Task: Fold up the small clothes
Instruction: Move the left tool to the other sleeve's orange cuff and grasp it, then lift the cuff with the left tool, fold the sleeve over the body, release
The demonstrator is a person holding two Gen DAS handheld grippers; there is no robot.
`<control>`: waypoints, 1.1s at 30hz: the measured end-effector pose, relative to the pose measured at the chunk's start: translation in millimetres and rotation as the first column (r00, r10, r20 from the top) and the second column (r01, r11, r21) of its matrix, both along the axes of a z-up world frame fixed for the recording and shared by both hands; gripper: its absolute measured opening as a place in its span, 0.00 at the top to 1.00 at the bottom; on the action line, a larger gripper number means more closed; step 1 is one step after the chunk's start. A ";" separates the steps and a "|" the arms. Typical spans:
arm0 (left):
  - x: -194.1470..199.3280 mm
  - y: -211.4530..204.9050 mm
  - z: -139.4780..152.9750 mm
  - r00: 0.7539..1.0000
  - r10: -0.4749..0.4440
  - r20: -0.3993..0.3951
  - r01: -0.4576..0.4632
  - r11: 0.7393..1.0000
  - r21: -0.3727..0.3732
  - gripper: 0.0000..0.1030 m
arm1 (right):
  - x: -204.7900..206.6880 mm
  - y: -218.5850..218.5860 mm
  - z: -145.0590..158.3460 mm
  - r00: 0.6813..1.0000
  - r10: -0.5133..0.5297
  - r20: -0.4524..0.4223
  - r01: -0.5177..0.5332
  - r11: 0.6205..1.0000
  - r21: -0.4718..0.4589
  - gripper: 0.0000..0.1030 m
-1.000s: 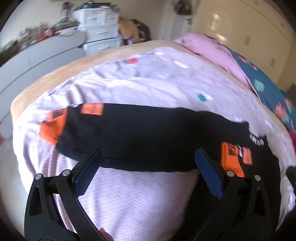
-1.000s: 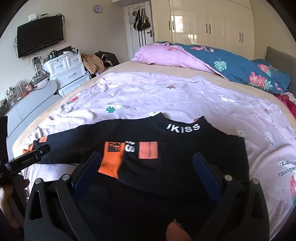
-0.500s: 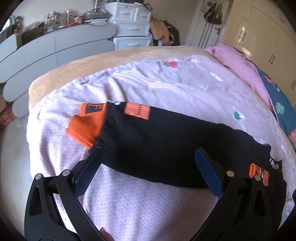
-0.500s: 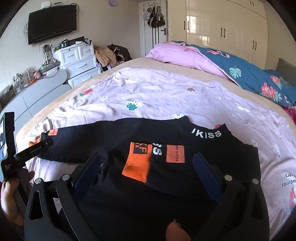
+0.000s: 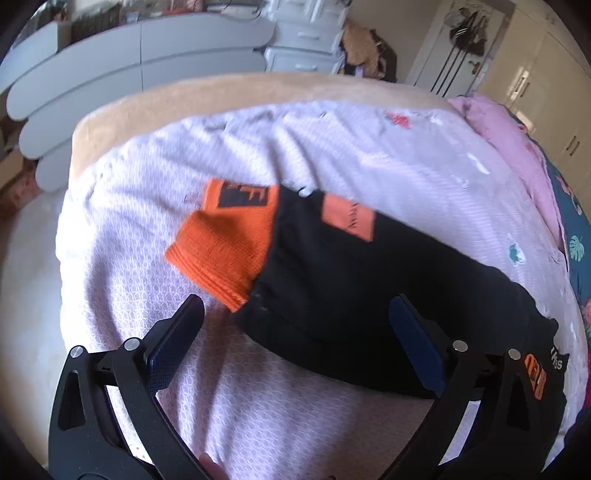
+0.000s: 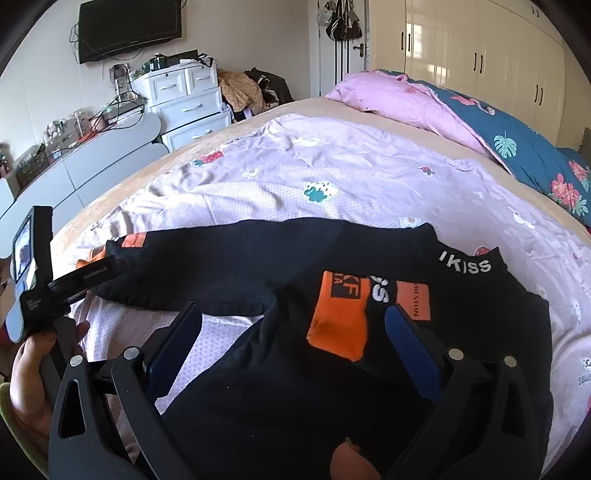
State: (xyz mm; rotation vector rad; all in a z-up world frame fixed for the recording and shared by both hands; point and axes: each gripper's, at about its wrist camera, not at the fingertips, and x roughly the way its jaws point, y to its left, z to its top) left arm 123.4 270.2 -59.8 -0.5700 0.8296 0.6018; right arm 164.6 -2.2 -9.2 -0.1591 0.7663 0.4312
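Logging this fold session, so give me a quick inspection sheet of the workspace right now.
Surface: lilac bedspread, wrinkled.
Job's things: black top spread flat, one orange cuff folded onto its chest, other orange cuff stretched out sideways.
Clutter: pink duvet at the far end of the bed.
Grippers: left gripper open beside the outstretched cuff; right gripper open over the chest.
Cables: tangle on grey desk.
Surroundings: white drawers, wall TV, wardrobes.

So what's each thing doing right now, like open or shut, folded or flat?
Left gripper: open, holding nothing.
Right gripper: open, holding nothing.
Black shirt: flat on the bed, one sleeve folded across the chest, the other stretched out.
Wardrobe doors: shut.
TV: off.
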 end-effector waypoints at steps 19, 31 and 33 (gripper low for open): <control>7.0 28.3 2.4 0.991 0.004 0.136 -0.001 1.000 -0.020 0.87 | -2.4 -37.4 -24.1 0.999 -0.045 -0.010 0.045 0.998 -0.051 0.04; -12.2 -19.0 79.8 0.888 -0.221 0.404 0.188 0.975 0.119 0.97 | 3.8 -91.4 -28.4 0.989 -0.148 -0.025 0.149 0.988 0.041 0.04; -12.9 -28.5 87.8 0.872 -0.244 0.423 0.211 0.969 0.125 0.97 | 5.8 -100.7 -26.2 0.986 -0.167 -0.023 0.168 0.984 0.063 0.04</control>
